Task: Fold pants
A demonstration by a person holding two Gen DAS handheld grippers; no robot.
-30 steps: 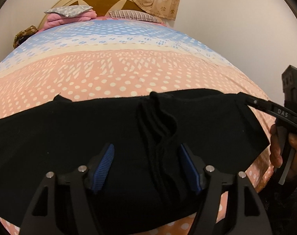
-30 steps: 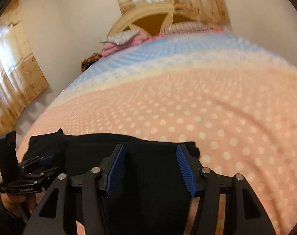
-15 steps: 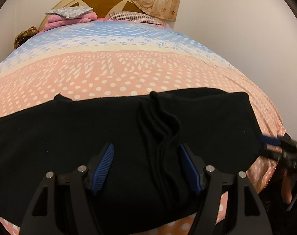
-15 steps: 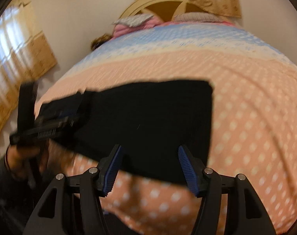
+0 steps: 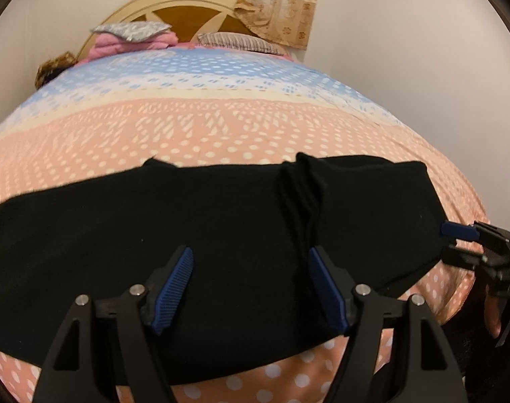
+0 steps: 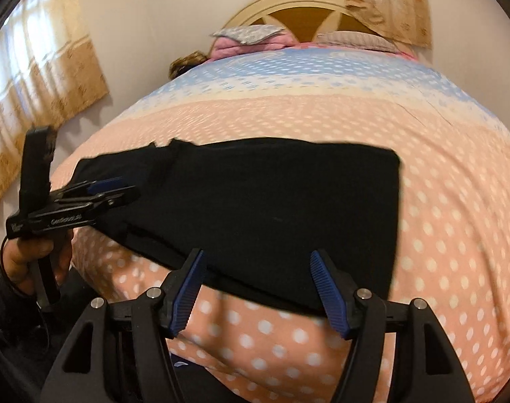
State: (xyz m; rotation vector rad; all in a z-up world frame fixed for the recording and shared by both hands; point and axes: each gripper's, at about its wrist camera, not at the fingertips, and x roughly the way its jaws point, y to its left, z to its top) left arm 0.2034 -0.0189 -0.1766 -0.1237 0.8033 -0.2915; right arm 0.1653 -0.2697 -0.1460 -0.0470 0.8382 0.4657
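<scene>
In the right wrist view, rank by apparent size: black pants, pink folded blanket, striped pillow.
1. black pants, by far the largest.
2 and 3. pink folded blanket and striped pillow look alike; both lie far off, so unranked.

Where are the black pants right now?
The black pants lie flat across the near end of the polka-dot bedspread, far from the pillows, filling the lower half of both wrist views.

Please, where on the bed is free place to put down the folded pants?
The wide dotted bedspread between the black pants and the pillows is bare. A bare strip also lies right of the pants. The near edge is crowded: pants, left gripper, and right gripper, its jaws opening.
</scene>
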